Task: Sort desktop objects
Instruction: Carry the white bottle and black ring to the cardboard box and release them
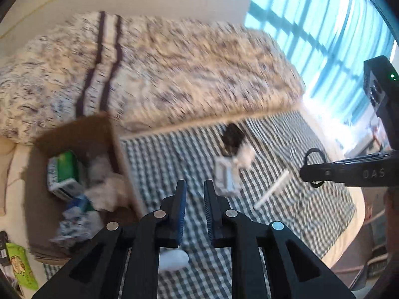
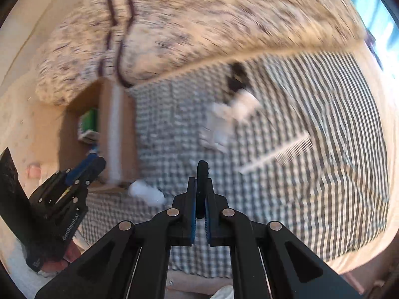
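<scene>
My right gripper [image 2: 201, 182] is shut on a black hair tie [image 2: 201, 172], held above the checkered cloth [image 2: 311, 199]; it also shows in the left wrist view [image 1: 305, 172] with the hair tie [image 1: 314, 152] looped at its tip. My left gripper [image 1: 195, 189] is open and empty, above the cloth [image 1: 174, 159] near the cardboard box [image 1: 104, 129]; in the right wrist view it [image 2: 96, 160] hangs beside the box [image 2: 117, 124]. On the cloth lie a white comb [image 2: 281, 153], a white packet [image 1: 227, 174], a black and white item [image 1: 235, 139] and a white oval object [image 2: 147, 191].
The box holds a green and white carton [image 1: 63, 172] and crumpled wrappers [image 1: 79, 214]. A patterned quilt [image 1: 174, 74] lies behind the cloth. A green snack packet [image 1: 21, 266] lies at the far left. A window [image 1: 324, 25] is at the right.
</scene>
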The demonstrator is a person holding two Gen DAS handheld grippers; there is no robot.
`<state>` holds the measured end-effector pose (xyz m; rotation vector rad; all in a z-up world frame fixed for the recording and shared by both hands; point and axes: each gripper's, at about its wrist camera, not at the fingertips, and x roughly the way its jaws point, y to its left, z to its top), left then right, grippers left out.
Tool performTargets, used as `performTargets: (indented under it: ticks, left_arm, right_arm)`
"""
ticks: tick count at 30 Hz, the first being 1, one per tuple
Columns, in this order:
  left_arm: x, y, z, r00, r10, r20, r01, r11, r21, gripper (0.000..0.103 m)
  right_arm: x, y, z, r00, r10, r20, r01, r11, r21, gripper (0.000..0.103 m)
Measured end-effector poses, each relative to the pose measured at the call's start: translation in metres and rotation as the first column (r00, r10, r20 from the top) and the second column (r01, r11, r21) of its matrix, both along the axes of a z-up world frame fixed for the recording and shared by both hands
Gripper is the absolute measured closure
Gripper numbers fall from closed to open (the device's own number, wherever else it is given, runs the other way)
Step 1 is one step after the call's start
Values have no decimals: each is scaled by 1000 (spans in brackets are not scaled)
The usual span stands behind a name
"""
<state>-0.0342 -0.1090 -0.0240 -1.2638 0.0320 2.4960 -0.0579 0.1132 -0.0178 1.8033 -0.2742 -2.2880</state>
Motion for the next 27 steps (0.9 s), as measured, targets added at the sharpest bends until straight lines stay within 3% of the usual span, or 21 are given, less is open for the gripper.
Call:
performTargets:
  ticks: [2,3,4,6,8,11,14,17,20,24,27]
  left_arm:
    - [-1,-16,9,1000,-9,-9,9,1000,3,86]
    - [1,-22,10,999,-30,-14,30,1000,-9,76]
    - [2,-25,10,999,-49,-12,48,999,-13,44]
    - [11,-28,5,997,-73,-8,73,997,-9,1]
    - [28,-28,-6,996,-85,-34,85,996,5,1]
    - [51,-31,-41,997,-70,27,70,998,1,1]
    - [73,-35,-84,993,-58,99,63,997,-43,1]
    - [88,-33,-120,986,-104,129,121,984,-129,1]
    - [89,-25,-149,970,-210,120,234,943,-235,3]
    - [73,-22,-184,928,-344,141,371,871,-321,33]
    - [61,-24,-206,897,-412,162,442,819,-366,35]
  right_arm:
    - [-9,-29,17,998,49,-36,-49,999,2,98]
    - [-13,-41,21,997,65,-49,-65,998,1,98]
    - [-17,-52,25,995,76,-60,-77,997,-6,98]
    - [-23,-70,25,993,95,-63,-96,995,-26,98]
    - [-25,-85,23,992,113,-62,-115,993,-23,98]
    - [-24,-95,10,992,124,-31,-124,992,-18,98]
    - [-22,-95,-8,992,128,13,-128,992,-4,98]
    - [-23,-90,-24,992,118,43,-118,993,12,98]
    - [-23,-85,-35,991,111,69,-113,993,20,98]
    - [-25,-82,-51,989,104,103,-108,994,34,98]
    - [-24,-80,-60,988,100,121,-106,993,44,98]
